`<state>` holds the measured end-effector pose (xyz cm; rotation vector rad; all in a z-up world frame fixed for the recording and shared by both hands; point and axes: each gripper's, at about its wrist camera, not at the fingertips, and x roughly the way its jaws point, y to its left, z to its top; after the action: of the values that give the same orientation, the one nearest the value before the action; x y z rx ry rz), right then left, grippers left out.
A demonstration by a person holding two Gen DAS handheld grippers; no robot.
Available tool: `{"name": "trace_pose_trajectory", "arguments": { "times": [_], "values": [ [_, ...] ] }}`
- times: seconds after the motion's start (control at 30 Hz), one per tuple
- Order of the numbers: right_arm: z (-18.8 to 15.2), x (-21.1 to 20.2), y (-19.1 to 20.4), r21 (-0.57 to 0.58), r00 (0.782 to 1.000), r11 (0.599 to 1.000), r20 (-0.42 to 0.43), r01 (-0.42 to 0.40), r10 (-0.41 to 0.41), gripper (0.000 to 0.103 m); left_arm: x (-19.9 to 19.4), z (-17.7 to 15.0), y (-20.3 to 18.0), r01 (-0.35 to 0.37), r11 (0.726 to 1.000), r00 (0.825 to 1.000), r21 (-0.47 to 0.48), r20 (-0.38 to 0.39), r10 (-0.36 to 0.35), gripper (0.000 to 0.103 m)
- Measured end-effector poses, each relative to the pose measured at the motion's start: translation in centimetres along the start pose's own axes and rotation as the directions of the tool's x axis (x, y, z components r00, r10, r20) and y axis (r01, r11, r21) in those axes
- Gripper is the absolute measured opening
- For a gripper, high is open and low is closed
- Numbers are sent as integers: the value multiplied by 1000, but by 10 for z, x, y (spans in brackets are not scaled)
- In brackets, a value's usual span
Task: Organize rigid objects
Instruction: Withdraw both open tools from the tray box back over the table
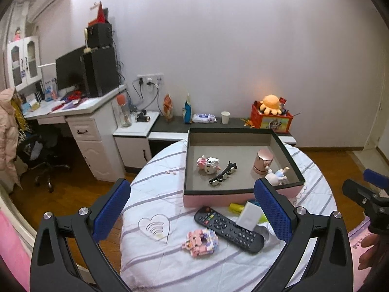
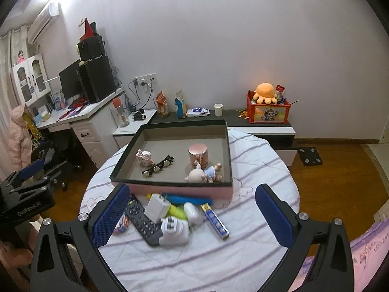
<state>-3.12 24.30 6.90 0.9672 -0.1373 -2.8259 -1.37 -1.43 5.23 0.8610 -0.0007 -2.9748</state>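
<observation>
Round counter (image 2: 255, 255) under striped white quilted cloth, bedroom wall behind. Both tools empty, jaws wide apart: right tool (image 2: 193, 215) over the clutter, left tool (image 1: 192, 209) further left. Black remote control (image 2: 143, 223) at its 11 o'clock, long axis 11-to-5; pink shallow box (image 2: 180, 191) at 12. Right nearer.
</observation>
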Motion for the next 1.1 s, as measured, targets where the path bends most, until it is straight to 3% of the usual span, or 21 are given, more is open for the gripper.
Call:
{"name": "trace_pose_trajectory", "arguments": {
  "times": [0.4,1.1],
  "values": [
    [-53,-33,-3,30,999,999,-43,11,-10,103,-41,-42,-1,13,1000,999,-3,-32,-13,103],
    [-58,-54,10,-6,1000,1000,-14,3,-3,103,-61,-51,-2,21,1000,1000,0,-16,-21,103]
  ]
}}
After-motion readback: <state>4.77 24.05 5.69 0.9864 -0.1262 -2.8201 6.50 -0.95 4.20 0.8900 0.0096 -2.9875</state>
